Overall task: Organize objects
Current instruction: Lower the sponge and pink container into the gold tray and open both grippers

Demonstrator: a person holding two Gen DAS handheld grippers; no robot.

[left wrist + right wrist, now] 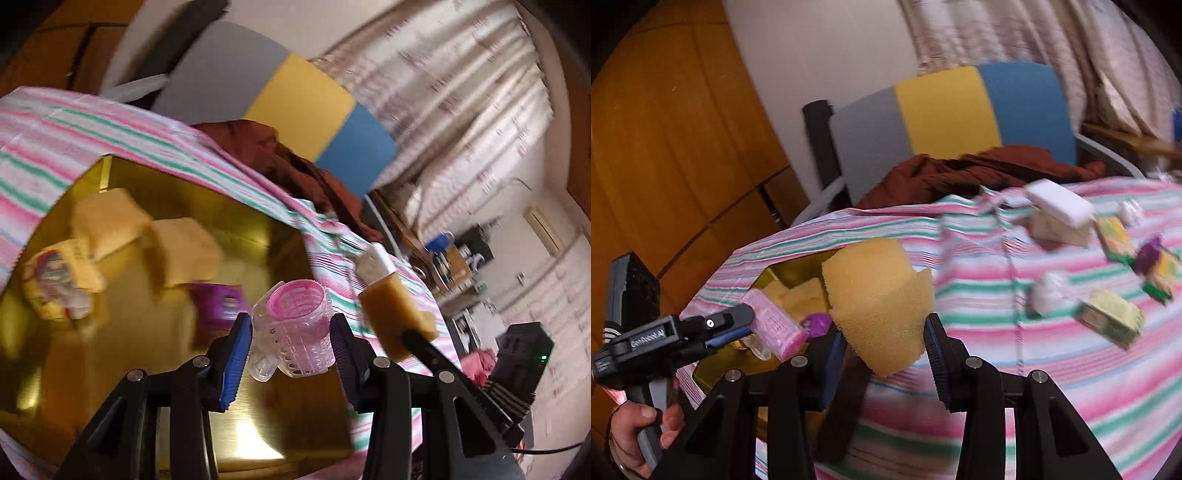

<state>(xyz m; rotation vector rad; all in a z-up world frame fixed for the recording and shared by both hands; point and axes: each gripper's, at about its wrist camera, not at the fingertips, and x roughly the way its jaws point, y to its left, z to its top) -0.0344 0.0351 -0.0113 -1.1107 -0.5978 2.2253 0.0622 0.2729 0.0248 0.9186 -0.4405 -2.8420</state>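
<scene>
left gripper (291, 332): jaws pinch a pink ribbed roller (295, 325) above the gold tray (258, 229)
right gripper (884, 343): jaws squeeze a yellow sponge (882, 302) beside the tray's edge
tray: holds sponge pieces (110, 218) and packets (55, 280)
surface: striped cloth (997, 332) in pink, green and white, scattered with small boxes (1112, 317)
room: tricolour chair (960, 110), brown garment (979, 166), curtains (461, 74), wooden panelling (665, 147)

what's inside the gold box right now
Inside the gold box lie two yellow sponges, a yellowish printed packet and a purple packet. The left gripper and its pink hair roller hide part of the near floor.
</scene>
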